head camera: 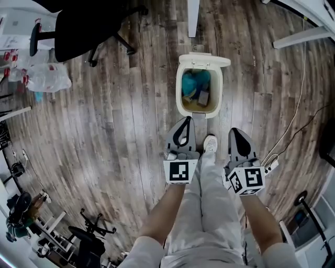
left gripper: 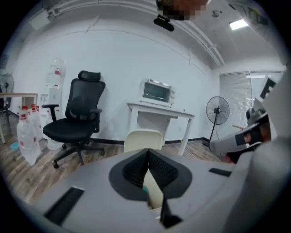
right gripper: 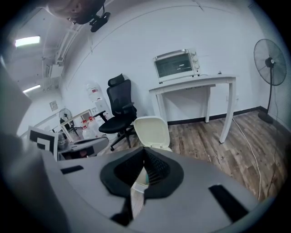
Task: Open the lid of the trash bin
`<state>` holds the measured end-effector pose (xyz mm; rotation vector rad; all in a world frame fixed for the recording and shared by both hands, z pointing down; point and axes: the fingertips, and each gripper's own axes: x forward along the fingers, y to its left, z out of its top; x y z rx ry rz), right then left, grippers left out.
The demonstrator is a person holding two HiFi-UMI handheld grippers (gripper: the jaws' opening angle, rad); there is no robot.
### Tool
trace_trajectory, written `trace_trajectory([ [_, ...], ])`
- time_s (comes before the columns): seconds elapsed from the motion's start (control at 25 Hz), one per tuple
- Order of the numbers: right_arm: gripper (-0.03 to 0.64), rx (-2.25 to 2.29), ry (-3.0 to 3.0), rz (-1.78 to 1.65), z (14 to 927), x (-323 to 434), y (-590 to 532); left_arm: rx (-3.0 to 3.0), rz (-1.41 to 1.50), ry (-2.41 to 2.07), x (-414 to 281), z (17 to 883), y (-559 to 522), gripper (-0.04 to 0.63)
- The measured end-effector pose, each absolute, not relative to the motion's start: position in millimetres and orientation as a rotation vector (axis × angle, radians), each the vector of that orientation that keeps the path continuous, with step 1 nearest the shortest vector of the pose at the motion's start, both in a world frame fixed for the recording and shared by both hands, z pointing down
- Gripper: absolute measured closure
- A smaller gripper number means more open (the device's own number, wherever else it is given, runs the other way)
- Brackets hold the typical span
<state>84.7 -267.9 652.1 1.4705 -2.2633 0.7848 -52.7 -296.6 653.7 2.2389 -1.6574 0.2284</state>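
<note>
The cream trash bin [head camera: 180, 91] stands on the wood floor straight ahead, its lid [head camera: 204, 60] tipped up and back. Inside lie a teal bag and other rubbish. A white shoe [head camera: 210, 144] rests at the bin's near foot. My left gripper [head camera: 185, 121] hangs shut just short of the bin's near rim, holding nothing. My right gripper [head camera: 235, 133] is shut and empty too, to the right of the shoe. The raised lid [left gripper: 143, 138] shows beyond the left gripper [left gripper: 148, 151], and the same lid [right gripper: 152, 131] beyond the right gripper [right gripper: 144, 150].
A black office chair [head camera: 89, 26] and water bottles [head camera: 44, 77] stand at the far left. White table legs [head camera: 193, 15] rise behind the bin. A cable [head camera: 293, 123] runs to a power strip [head camera: 271, 166] on the right. A table with a toaster oven [left gripper: 157, 92] and a fan [left gripper: 217, 110] line the wall.
</note>
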Motion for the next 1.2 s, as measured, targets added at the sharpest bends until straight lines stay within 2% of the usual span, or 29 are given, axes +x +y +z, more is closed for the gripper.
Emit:
trace_trajectory([
  [0.56,0.601,1.52,-2.382,0.621,464.5,82.8,-257.9,2.356,0.086,-1.771,-85.8,422.2,-279.2,0.595],
  [0.96,0.601,1.583,-2.492,0.439,324.6,93.4,-227.2,2.478,-0.024,-1.719,-82.2,302.2,-233.1,0.595],
  [1.2,0.601,1.625,-2.543,0.373,276.9,116.6,-188.8,2.521,-0.038,-1.822,-86.9,252.1,-200.0,0.595],
])
